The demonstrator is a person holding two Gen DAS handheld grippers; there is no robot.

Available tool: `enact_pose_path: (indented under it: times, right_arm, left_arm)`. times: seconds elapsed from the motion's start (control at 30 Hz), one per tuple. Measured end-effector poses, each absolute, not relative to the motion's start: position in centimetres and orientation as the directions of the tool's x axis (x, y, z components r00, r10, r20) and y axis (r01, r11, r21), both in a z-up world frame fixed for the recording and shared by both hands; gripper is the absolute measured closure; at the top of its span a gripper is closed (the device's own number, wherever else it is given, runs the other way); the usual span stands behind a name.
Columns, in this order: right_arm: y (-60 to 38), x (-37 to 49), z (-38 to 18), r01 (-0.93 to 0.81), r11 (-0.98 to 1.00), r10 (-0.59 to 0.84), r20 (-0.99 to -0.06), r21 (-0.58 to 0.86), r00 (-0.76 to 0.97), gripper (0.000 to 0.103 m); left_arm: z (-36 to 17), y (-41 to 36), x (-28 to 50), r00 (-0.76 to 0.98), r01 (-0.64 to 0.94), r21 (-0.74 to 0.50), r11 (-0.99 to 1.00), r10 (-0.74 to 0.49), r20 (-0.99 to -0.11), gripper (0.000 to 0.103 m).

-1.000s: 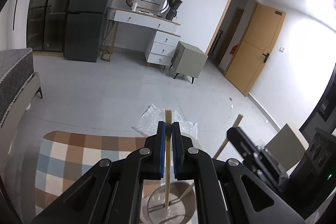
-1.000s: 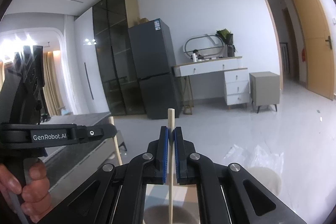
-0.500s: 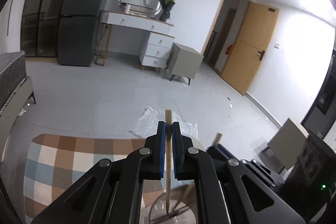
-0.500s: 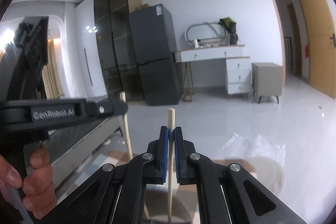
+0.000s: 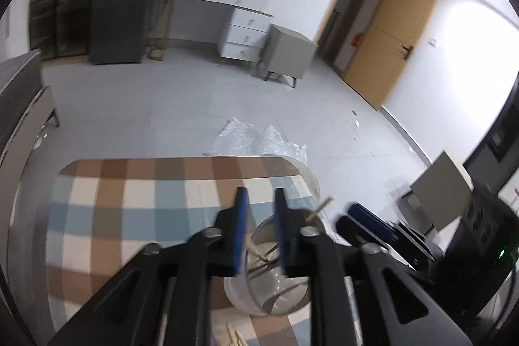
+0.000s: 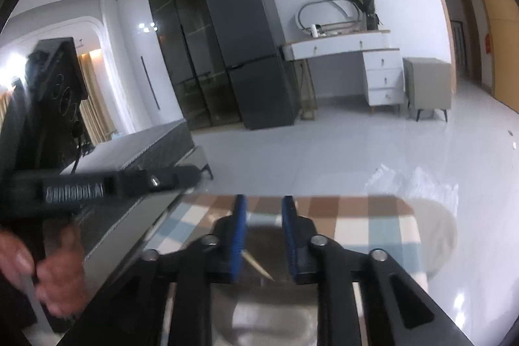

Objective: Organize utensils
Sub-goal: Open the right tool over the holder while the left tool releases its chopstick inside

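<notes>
My left gripper (image 5: 259, 229) is open and empty, just above and left of a clear round cup (image 5: 275, 278) on the checked tablecloth (image 5: 129, 209). Two wooden chopsticks (image 5: 319, 207) lean inside the cup. My right gripper (image 6: 263, 235) is open and empty over the same cup (image 6: 269, 313), with a chopstick tip (image 6: 258, 266) showing between its fingers. The right gripper also shows at the right of the left wrist view (image 5: 373, 226), and the left gripper at the left of the right wrist view (image 6: 123, 184).
More wooden chopsticks (image 5: 235, 334) lie on the cloth near the bottom edge. The table's far rim (image 5: 311, 177) is close behind the cup. Clear plastic wrap (image 5: 256, 140) lies on the floor beyond. A bed (image 6: 136, 148) stands to the left.
Both grippers have opened and let go of their chopsticks, which now stand in the cup. Both views have tilted down toward the table.
</notes>
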State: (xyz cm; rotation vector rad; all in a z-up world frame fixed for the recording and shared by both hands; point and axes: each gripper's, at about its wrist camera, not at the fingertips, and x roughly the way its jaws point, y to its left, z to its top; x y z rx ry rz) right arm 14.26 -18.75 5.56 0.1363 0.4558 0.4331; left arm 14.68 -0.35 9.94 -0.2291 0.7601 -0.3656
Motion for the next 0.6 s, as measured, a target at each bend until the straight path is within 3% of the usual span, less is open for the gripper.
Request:
enact_pose_path:
  times: [0.03, 0.07, 0.2, 0.37, 0.43, 0.6]
  right_arm:
    - [-19.1, 13.5, 5.6, -0.365, 0.903, 0.428, -0.4, 0.227, 0.811, 0.073]
    - [-19.4, 12.9, 5.6, -0.355, 0.905, 0.422, -0.402, 0.232, 0.813, 0.072]
    - [-20.2, 9.0, 6.3, -0.334, 0.914, 0.401, -0.389, 0.231, 0.829, 0.057]
    - [-19.7, 4.4, 7.0, -0.328, 0.913, 0.399, -0.376, 0.241, 0.836, 0.048]
    - [-19.4, 2.9, 7.1, -0.32, 0.914, 0.395, -0.369, 0.249, 0.842, 0.031]
    - [-18.1, 0.2, 7.3, -0.324, 0.91, 0.403, -0.359, 0.261, 0.842, 0.021]
  left_arm:
    - [10.3, 0.1, 13.8, 0.676, 0.224, -0.328, 0.918, -0.389, -0.626, 0.062]
    - [10.8, 0.6, 12.8, 0.688, 0.212, -0.329, 0.92, -0.379, -0.619, 0.055]
    - [12.1, 1.7, 9.4, 0.721, 0.157, -0.304, 0.94, -0.319, -0.615, 0.041]
    - [13.6, 2.9, 4.4, 0.789, 0.087, -0.271, 0.959, -0.232, -0.569, 0.014]
    - [13.6, 3.1, 2.9, 0.806, 0.049, -0.244, 0.968, -0.183, -0.564, 0.011]
    - [12.7, 3.6, -0.1, 0.822, -0.021, -0.19, 0.982, -0.092, -0.563, 0.007]
